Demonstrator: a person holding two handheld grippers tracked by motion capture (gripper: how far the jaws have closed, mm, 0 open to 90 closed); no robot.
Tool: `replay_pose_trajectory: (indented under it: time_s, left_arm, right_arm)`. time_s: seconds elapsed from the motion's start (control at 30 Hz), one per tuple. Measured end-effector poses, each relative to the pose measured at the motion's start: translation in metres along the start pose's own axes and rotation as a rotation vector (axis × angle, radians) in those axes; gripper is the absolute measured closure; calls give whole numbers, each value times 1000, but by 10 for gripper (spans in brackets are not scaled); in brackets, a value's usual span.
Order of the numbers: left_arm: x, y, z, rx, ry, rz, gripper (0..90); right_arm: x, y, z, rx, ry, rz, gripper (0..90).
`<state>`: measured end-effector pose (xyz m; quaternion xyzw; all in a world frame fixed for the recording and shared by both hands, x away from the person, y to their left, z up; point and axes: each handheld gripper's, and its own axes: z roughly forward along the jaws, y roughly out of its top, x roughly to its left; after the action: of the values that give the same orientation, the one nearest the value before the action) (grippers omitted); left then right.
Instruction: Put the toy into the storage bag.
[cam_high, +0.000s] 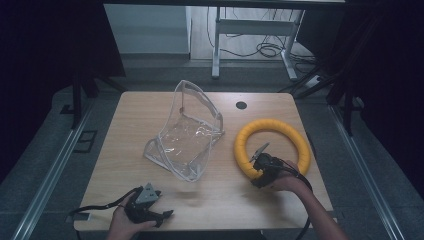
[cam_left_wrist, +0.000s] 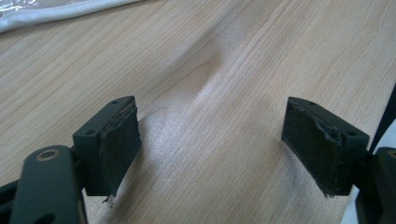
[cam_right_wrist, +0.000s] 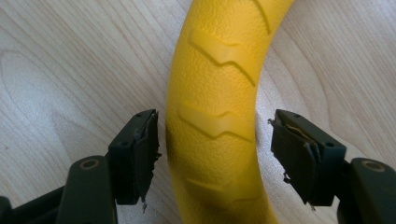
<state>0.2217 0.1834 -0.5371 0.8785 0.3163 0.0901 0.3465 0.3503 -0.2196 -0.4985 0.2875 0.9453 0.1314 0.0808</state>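
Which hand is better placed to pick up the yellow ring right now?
Right. The right gripper already straddles the yellow ring, pads on either side with small gaps. The left gripper is open over bare table, near the front edge, far from the ring.

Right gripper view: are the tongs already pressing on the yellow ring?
No, the right tongs straddle the yellow ring, with a gap showing beside each pad.

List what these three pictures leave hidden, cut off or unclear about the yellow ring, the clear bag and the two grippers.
- Yellow ring: right gripper view cuts it at top and bottom; high view, the right gripper covers its near-left stretch.
- Clear bag: left gripper view's top edge leaves only a corner.
- Left gripper: high view, jaws too small to judge.
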Motion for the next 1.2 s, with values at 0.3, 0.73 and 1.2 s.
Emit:
replay_pose_trajectory:
  time_s: [0.3,0.73,1.2]
  left_arm:
    - [0,0,0,-6,7,-3,190]
    - [0,0,-2,-8,13,0,190]
    - [0,0,-1,-5,13,-1,190]
  right_arm:
    - [-3,3,5,31,37,-13,435]
    - [-12,13,5,100,122,-35,514]
    - [-26,15,-28,-22,167,21,519]
